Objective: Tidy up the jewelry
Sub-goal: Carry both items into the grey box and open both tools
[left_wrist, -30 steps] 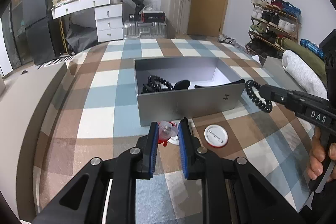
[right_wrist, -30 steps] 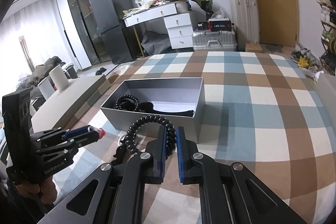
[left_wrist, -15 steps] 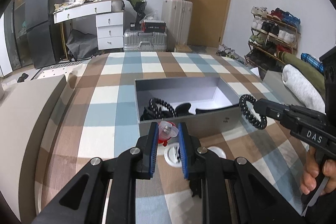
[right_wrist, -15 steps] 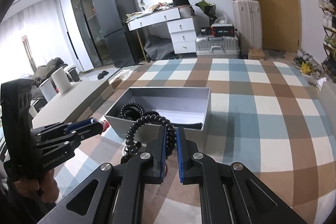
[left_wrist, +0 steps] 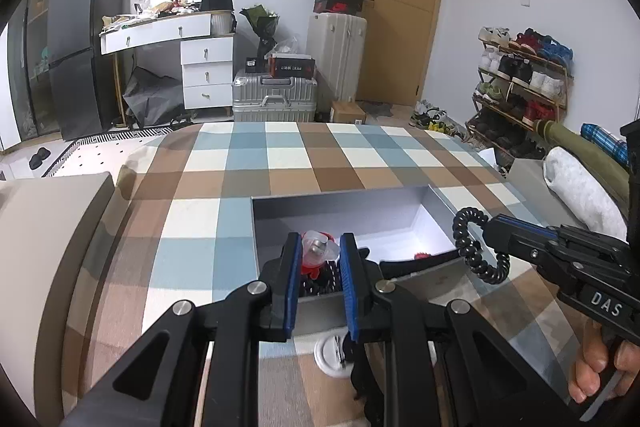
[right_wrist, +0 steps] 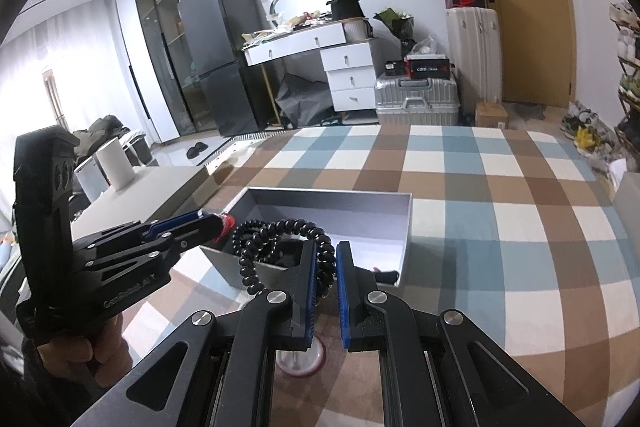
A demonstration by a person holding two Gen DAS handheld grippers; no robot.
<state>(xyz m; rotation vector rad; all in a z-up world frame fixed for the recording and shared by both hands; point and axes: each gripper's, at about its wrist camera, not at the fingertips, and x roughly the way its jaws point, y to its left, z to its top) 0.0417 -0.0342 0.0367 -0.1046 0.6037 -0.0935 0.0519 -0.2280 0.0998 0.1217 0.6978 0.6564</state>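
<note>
My left gripper [left_wrist: 319, 247] is shut on a small clear and red piece of jewelry [left_wrist: 316, 251] and holds it over the near left end of the open grey box [left_wrist: 336, 205]. My right gripper [right_wrist: 326, 259] is shut on a black bead bracelet [right_wrist: 280, 233] that hangs in a loop above the box's [right_wrist: 332, 195] near edge. The bracelet [left_wrist: 472, 247] also shows in the left wrist view at the box's right end. Black beads lie inside the box.
The box sits on a blue, brown and white checked cloth [left_wrist: 280, 155]. A round white badge [left_wrist: 332, 353] lies on the cloth in front of the box, also seen under the right gripper [right_wrist: 298, 357]. A beige ledge [left_wrist: 40, 219] runs along the left.
Both grippers have risen and moved forward over the box. The left one now holds its piece above the box's inside; the bracelet has come to the box's edge.
</note>
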